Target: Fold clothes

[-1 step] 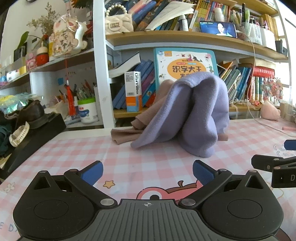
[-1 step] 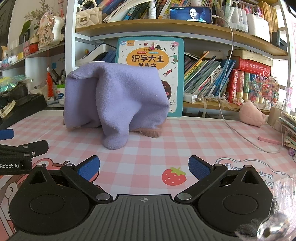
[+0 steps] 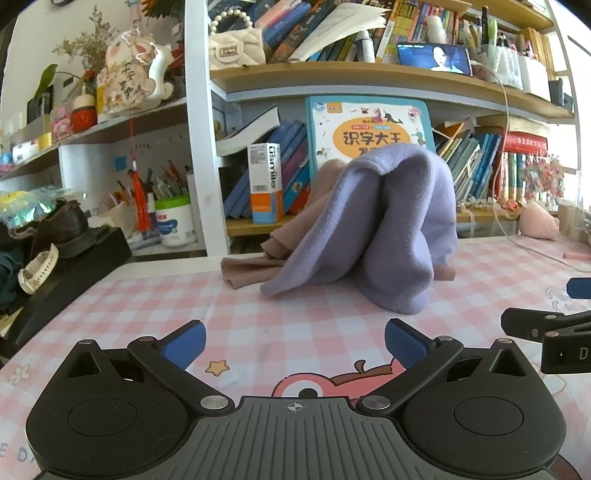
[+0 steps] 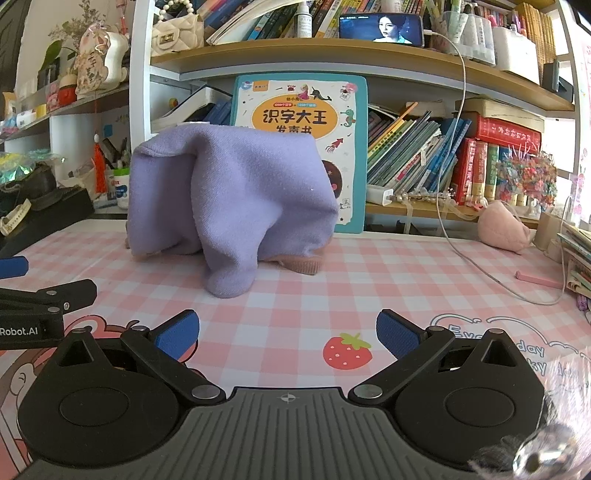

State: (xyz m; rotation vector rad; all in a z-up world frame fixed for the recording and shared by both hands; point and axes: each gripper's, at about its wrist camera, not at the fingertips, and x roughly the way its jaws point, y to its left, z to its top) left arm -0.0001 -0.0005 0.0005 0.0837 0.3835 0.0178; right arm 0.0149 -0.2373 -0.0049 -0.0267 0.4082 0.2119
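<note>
From my left gripper (image 3: 293, 341) I look across a table (image 3: 155, 302) under a pink-and-white checked cloth printed with a star and a cartoon face. At nine o'clock a black box (image 3: 70, 258) carries a brown shoe (image 3: 62, 227) and a pale watch strap. Toward eleven, a white tub of pens (image 3: 173, 218) stands in the lower shelf of the bookcase (image 3: 197, 129) behind the table. At twelve lies the laundry: a purple garment (image 3: 388, 229) heaped in a tall mound over a tan garment (image 3: 273, 254), which spills out flat to its left. Both rest on the cloth at the back edge, in front of a big children's book (image 3: 369, 129). My left jaws are spread wide and empty, well short of the heap.

My right gripper (image 4: 288, 334) is likewise released, holding nothing, low over a printed strawberry (image 4: 345, 350). From here the purple mound sits at eleven o'clock, a tan cuff peeping from under its right side. At one o'clock a white cable (image 4: 465, 236) trails down from a phone (image 4: 380, 24) on the upper shelf and across the cloth. A pink plush (image 4: 504, 227) lies at two.
</note>
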